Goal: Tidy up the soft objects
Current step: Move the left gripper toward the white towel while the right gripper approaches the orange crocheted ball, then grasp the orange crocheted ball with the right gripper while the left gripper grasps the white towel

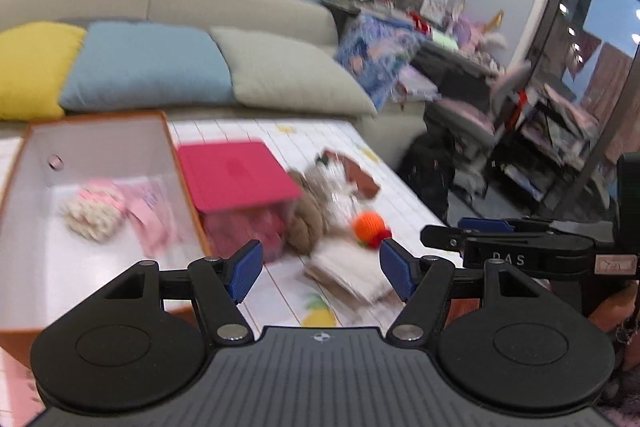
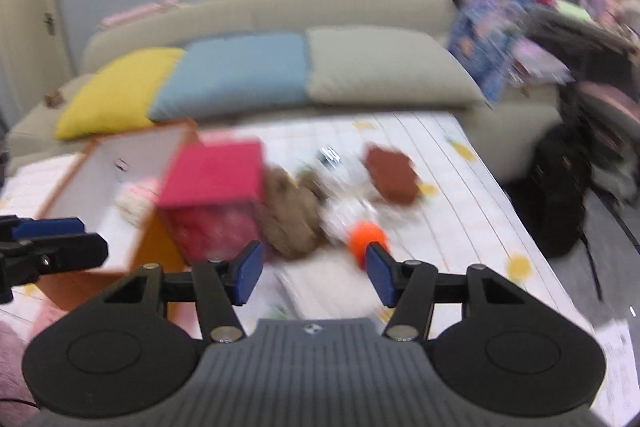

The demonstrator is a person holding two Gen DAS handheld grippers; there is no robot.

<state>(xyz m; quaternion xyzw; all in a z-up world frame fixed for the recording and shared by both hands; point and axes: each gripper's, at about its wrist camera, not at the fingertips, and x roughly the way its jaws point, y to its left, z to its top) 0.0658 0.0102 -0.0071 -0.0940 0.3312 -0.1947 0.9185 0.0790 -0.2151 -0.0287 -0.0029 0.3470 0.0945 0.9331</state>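
Blue pads face each other across a wide gap on our left gripper [image 1: 321, 269], its jaws released and holding nothing; our right gripper [image 2: 313, 273] is the same, spread apart and empty. Both hang above the near edge of the tabletop [image 1: 404, 195], which wears a white cloth printed with yellow fruit.

Just beyond the left jaws we see a flat pale folded cloth [image 1: 352, 277]. Past it lies an orange ball [image 1: 370, 223] with a red bit at its lower edge, close beside a brown plush [image 1: 308, 223]. Something clear and crinkly sits between the plush and the ball, but we cannot tell what it is through the blur. Farther back lies a rust-brown piece [image 2: 394, 175].

Left of the plush stands a clear tub with a pink lid [image 1: 236, 175], shut, with reddish things inside. Next to it on the left is an open orange box [image 1: 186, 195] with a white inside. A cream knitted toy [image 1: 94, 217] and a pink item [image 1: 146, 215] lie on its floor.

Behind the tabletop runs a beige sofa [image 1: 248, 7] with yellow, blue and grey cushions [image 1: 148, 67] in a row. To the right stands a cluttered shelf [image 1: 404, 3].
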